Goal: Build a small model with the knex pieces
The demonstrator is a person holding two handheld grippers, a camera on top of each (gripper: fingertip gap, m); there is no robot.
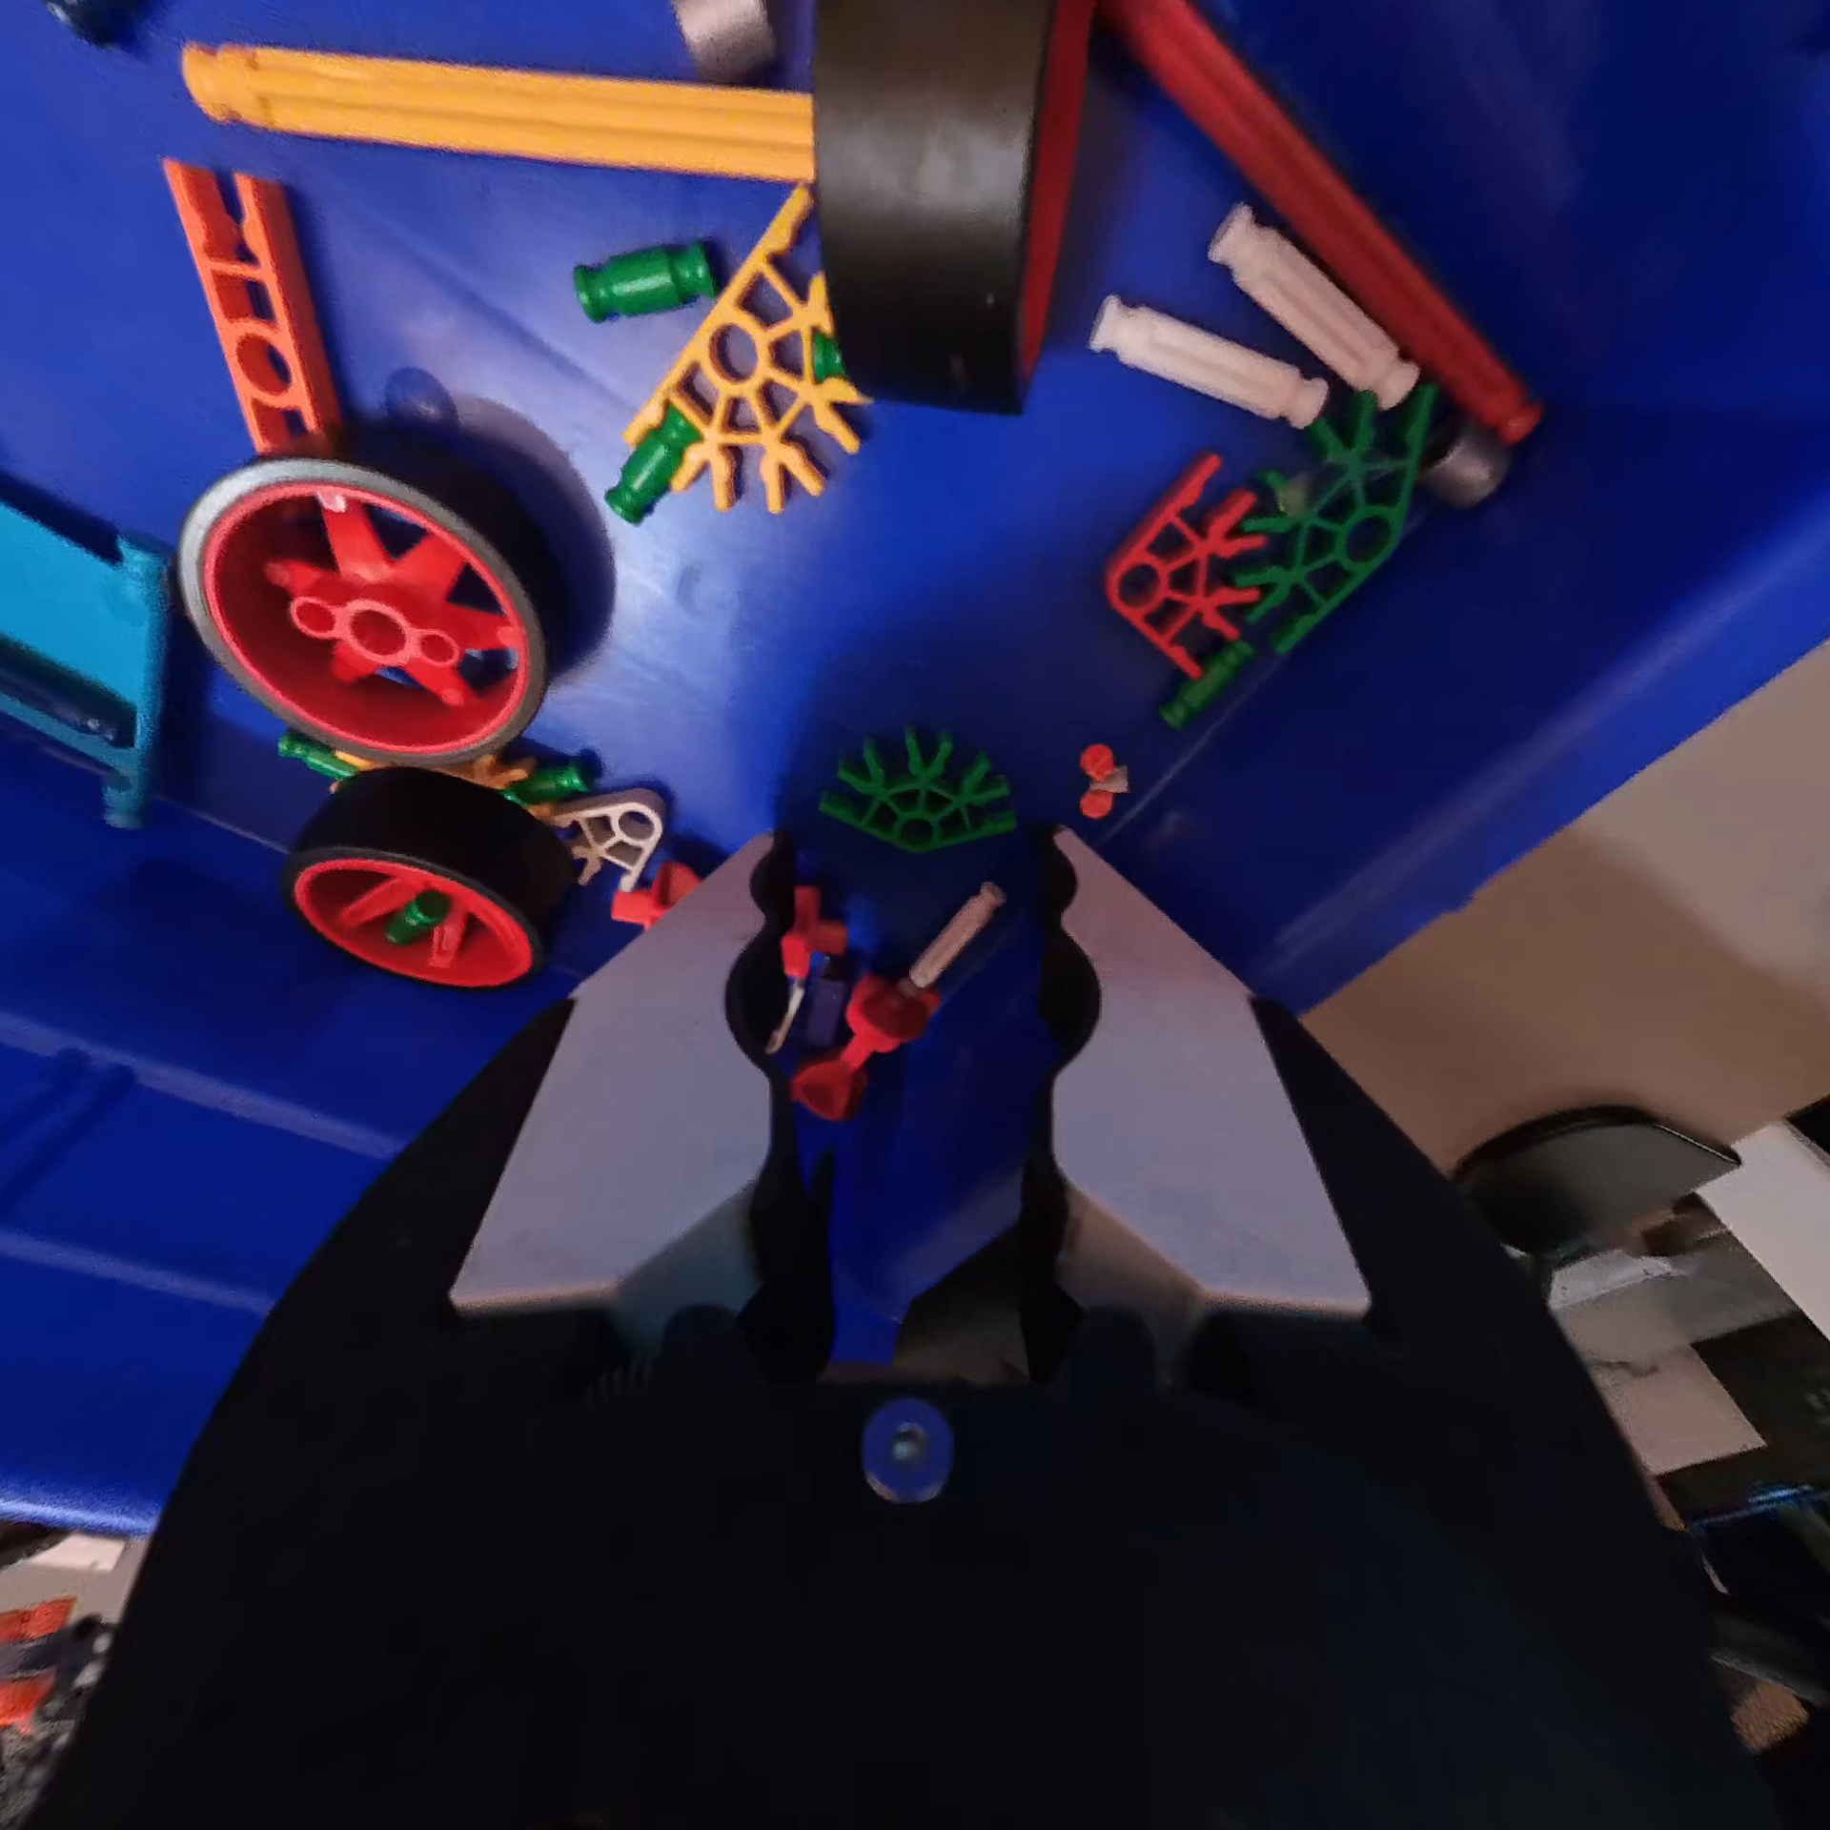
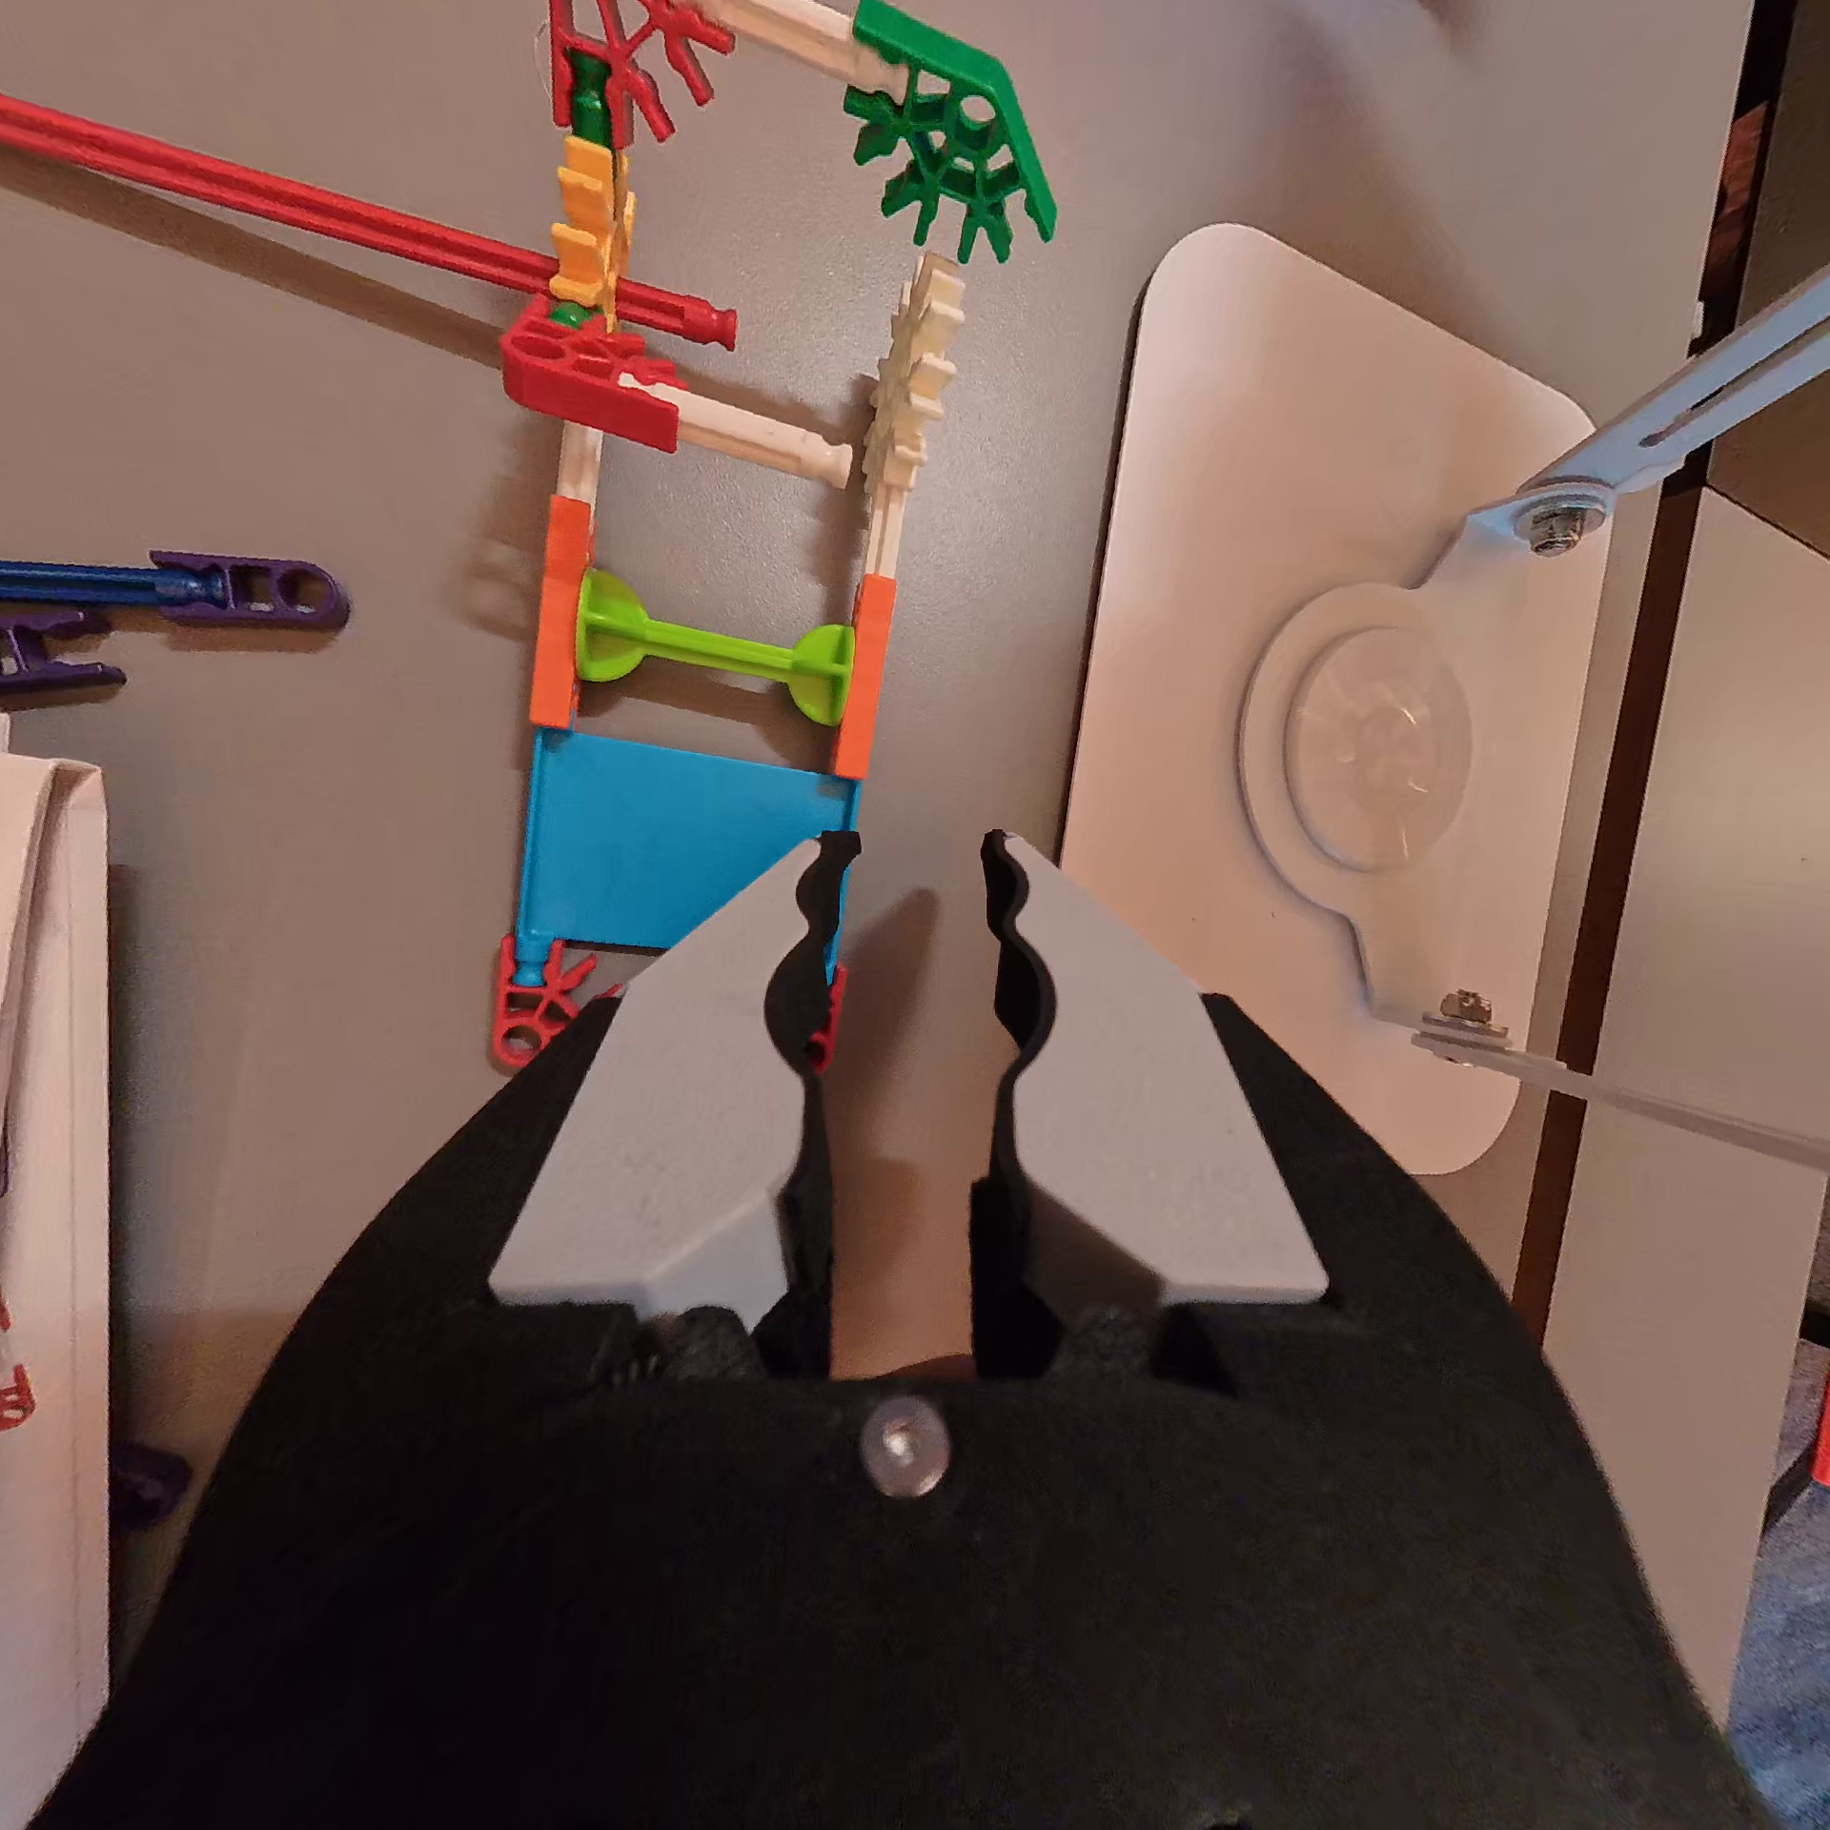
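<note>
In the left wrist view my left gripper (image 1: pixel 911 842) is open and empty above a blue bin (image 1: pixel 891 614) of loose construction-toy parts. Between its fingers lie small red pieces (image 1: pixel 860 1030) and a short grey rod (image 1: pixel 956 933). A green fan connector (image 1: pixel 916 797) lies just beyond the tips. In the right wrist view my right gripper (image 2: pixel 919 847) is open and empty over a grey table. A flat built frame lies just ahead to the left, with a blue panel (image 2: pixel 673 842), a lime spool rod (image 2: pixel 713 649) and orange clips (image 2: pixel 559 614). The left finger overlaps the panel's lower right corner.
The bin holds red wheels with black tyres (image 1: pixel 366 609), a yellow rod (image 1: pixel 505 104), a long red rod (image 1: pixel 1317 208), white rods (image 1: pixel 1208 361) and red and green connectors (image 1: pixel 1258 559). On the table lie a red rod (image 2: pixel 347 213), purple pieces (image 2: pixel 248 589), a white base plate (image 2: pixel 1317 693) and a white box (image 2: pixel 50 1188). One gripper's finger ends stand about 45 cm off the other's.
</note>
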